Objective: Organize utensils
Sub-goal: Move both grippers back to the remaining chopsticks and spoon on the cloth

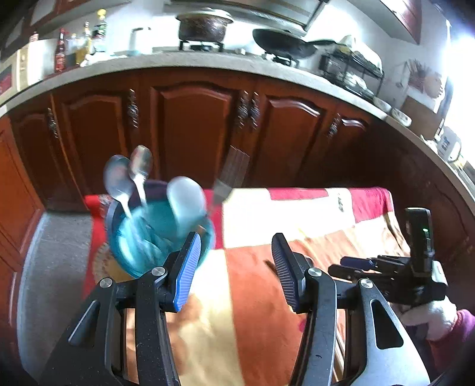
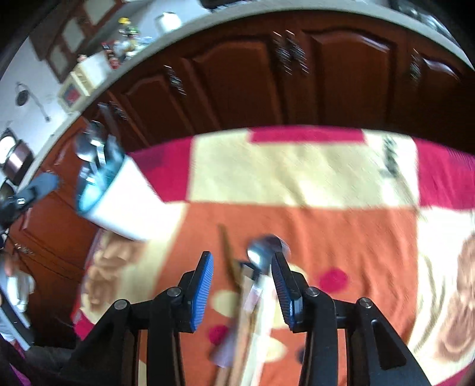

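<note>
A teal cup (image 1: 154,237) stands on the patterned cloth (image 1: 297,213) at its left end. It holds two metal spoons (image 1: 130,178), a white spoon (image 1: 187,202) and a spatula (image 1: 231,175). My left gripper (image 1: 234,267) is open and empty, its left pad beside the cup. My right gripper (image 2: 242,285) is open above several loose utensils: a metal spoon (image 2: 264,249) and wooden-handled pieces (image 2: 246,320) lying between its pads. The right gripper also shows in the left wrist view (image 1: 350,265). The cup appears at the left of the right wrist view (image 2: 95,181).
Dark wooden cabinets (image 1: 193,127) stand beyond the cloth, under a countertop with pots (image 1: 204,26), a pan (image 1: 285,44), bottles (image 1: 77,44) and a dish rack (image 1: 350,71). Grey floor (image 1: 56,252) lies left of the cloth.
</note>
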### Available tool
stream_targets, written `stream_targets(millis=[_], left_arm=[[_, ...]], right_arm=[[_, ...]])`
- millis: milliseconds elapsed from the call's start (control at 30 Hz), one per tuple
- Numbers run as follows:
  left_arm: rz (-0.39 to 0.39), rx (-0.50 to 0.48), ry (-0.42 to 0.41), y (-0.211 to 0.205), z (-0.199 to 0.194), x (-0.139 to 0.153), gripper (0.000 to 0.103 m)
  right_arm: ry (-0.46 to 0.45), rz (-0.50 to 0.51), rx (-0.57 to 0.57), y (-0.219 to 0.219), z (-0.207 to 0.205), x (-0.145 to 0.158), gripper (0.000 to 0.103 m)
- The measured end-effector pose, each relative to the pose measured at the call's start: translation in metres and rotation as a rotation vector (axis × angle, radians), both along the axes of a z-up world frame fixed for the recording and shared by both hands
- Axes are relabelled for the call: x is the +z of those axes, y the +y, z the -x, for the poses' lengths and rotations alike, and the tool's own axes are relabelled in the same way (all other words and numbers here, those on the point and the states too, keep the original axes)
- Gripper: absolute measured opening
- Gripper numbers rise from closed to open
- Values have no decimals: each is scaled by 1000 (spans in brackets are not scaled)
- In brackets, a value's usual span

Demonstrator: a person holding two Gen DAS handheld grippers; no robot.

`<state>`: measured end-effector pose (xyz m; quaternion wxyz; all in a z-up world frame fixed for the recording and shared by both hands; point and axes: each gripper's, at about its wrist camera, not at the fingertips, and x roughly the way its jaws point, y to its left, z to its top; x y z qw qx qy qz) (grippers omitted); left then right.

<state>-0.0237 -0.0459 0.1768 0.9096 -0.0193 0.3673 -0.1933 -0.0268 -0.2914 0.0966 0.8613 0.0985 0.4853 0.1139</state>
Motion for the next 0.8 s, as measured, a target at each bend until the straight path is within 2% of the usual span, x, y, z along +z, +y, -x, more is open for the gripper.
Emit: stream_targets(millis=[267, 633, 800], left_arm=[[-19, -51, 91, -37, 8, -36, 50], [2, -18, 235, -52, -12, -80, 50], [-2, 9, 268, -63, -27, -95, 50]], right_arm=[[67, -7, -8, -24, 10, -35, 39], [87, -24, 33, -13, 12, -48, 29], [93, -71, 24, -14, 12, -50, 27]])
